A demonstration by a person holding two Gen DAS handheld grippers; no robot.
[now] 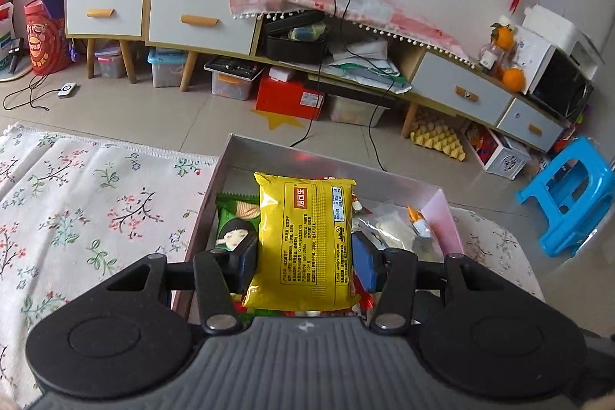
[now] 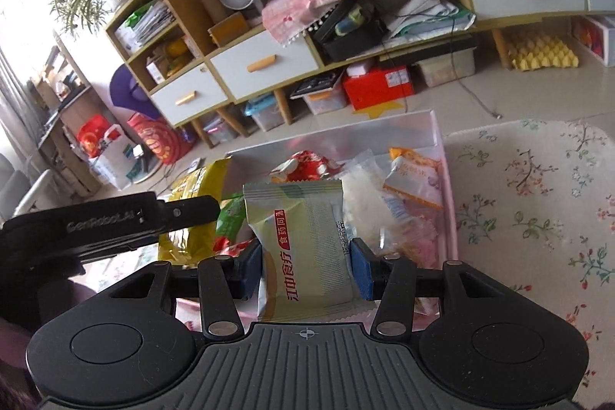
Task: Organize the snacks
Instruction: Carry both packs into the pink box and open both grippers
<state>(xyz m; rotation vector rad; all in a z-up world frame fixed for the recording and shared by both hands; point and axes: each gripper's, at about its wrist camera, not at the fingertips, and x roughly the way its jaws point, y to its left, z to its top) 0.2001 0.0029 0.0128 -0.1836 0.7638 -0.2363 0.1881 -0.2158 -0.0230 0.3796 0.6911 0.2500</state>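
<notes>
My left gripper [image 1: 305,262] is shut on a yellow snack packet [image 1: 305,237], its blue pads pressing both sides, and holds it above the silvery pink box [image 1: 330,162]. A green packet [image 1: 232,225] and clear-wrapped snacks [image 1: 392,229] lie in that box. My right gripper [image 2: 307,266] is shut on a pale green snack packet [image 2: 307,248] with red lettering, over the same box [image 2: 438,137]. Below it lie a red packet [image 2: 307,164], clear bags [image 2: 361,187] and an orange-edged packet [image 2: 413,181]. The left gripper's arm [image 2: 115,221] and its yellow packet [image 2: 200,187] show at the left.
The box rests on a floral cloth [image 1: 88,202] that runs on either side [image 2: 538,202]. Beyond is tiled floor with cables [image 1: 369,125], a long cabinet [image 1: 200,22] with storage bins beneath, and a blue stool [image 1: 572,202] at the right.
</notes>
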